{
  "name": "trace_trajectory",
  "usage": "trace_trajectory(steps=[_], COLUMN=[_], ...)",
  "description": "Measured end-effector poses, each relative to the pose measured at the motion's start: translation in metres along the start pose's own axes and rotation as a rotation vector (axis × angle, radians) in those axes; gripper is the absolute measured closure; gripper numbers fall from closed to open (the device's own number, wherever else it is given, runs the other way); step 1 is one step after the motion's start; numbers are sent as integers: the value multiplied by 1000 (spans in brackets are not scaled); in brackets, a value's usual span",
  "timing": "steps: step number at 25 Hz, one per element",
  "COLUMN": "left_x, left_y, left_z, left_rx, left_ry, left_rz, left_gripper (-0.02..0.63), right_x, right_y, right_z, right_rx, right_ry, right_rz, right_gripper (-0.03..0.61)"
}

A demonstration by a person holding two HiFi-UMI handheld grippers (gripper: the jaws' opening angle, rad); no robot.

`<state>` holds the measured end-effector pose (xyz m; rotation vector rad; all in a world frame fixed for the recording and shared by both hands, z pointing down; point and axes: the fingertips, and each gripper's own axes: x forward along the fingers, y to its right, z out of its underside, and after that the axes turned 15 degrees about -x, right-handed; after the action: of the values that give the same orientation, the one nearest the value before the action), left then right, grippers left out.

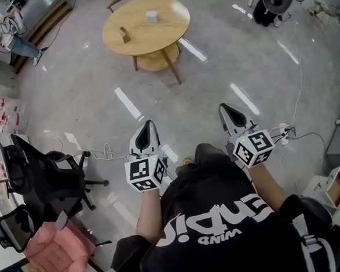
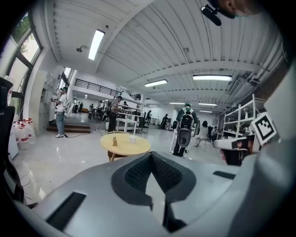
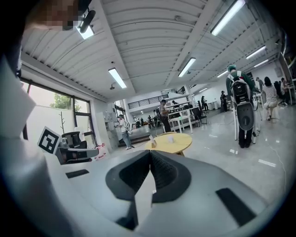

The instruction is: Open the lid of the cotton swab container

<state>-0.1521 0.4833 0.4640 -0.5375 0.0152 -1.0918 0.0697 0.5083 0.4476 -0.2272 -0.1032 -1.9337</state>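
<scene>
My left claw (image 1: 148, 126) and right claw (image 1: 226, 108) are both pinched together on nothing, and the white cotton swab container (image 1: 152, 16) is way off on the round wooden bench (image 1: 172, 38), so I reckon poking that light thing with closed tips just topples it or skids it off.

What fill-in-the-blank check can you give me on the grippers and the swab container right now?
1. The jaws of the left gripper and the right gripper are both ____.
2. The white container stands on a wooden table whose top is ____ in shape.
3. The table also bears ____ small brown object.
Missing words: shut; round; one.
</scene>
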Motion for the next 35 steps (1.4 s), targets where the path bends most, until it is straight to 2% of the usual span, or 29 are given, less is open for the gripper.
trace_trajectory(steps=[10,24,35], left_x=[15,88,162], left_y=[-14,-29,-52], left_z=[-8,-30,-63], left_rx=[-10,-5,-33], left_ry=[-6,-11,-3], left_rz=[17,36,35], left_gripper=[606,606,606], right_x=[14,86,155], right_y=[14,42,85], right_z=[5,6,-14], right_rx=[-1,-19,-15], right_ry=[-26,-43,-39], right_rz=[26,-27,-16], right_gripper=[577,577,577])
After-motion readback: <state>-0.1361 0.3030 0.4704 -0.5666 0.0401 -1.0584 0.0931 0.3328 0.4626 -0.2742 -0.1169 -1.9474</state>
